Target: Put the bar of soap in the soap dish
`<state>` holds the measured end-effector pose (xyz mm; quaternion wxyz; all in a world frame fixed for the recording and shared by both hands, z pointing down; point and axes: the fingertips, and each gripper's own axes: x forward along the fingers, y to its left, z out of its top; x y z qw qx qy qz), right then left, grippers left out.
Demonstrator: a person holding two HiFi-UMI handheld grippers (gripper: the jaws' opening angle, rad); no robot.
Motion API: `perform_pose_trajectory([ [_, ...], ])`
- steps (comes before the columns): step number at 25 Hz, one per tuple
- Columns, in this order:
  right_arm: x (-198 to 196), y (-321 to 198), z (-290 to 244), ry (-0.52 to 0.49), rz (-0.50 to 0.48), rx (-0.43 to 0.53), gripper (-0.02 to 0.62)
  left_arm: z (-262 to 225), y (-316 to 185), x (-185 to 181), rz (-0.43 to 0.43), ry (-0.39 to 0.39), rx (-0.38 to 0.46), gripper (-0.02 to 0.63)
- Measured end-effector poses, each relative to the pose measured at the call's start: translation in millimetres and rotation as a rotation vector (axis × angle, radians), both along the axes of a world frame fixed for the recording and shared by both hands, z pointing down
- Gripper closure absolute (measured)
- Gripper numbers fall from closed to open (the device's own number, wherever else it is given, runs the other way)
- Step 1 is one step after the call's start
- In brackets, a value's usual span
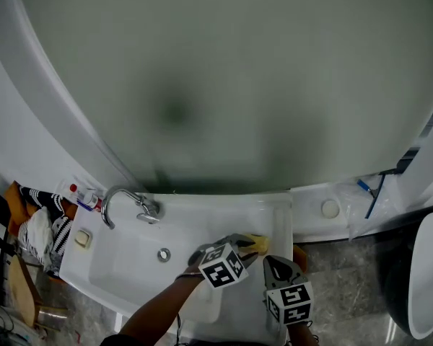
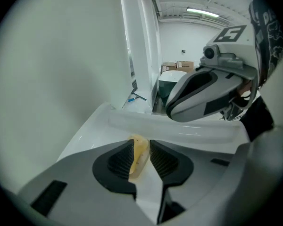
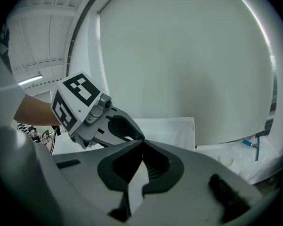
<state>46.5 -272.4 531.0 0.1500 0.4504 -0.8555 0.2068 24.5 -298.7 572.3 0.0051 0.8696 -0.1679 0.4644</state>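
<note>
Curving behind sink (image 1: pixel 224 215), frosted wall (image 1: pixel 224 71) — left tongs (image 2: pixel 142 145) pinching soap (image 2: pixel 138 163)

A white sink (image 1: pixel 126 256) is seen, a chrome tap (image 1: pixel 127 203) mounted at its back, a soap dish (image 1: pixel 81 238) set on its left rim.

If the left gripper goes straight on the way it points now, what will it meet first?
Probably the white sink surface just beyond the bar of soap that the left gripper holds, before the raised rim behind it. Depth is unclear here.
</note>
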Motion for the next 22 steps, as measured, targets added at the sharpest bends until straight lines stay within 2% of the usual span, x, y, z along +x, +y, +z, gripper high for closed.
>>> perform_pose_trajectory([
  [9,-12,4,-5,-0.019,-0.064,0.013,0.584,-12,14,-9,-0.180,0.065,0.023,0.558],
  [13,-19,7,-7,-0.009,-0.062,0.021,0.583,-18,19,-14,-0.252,0.136,0.014,0.569],
  [22,-38,29,-14,0.030,-0.028,0.030,0.584,-29,45,-27,-0.342,0.281,0.005,0.595],
])
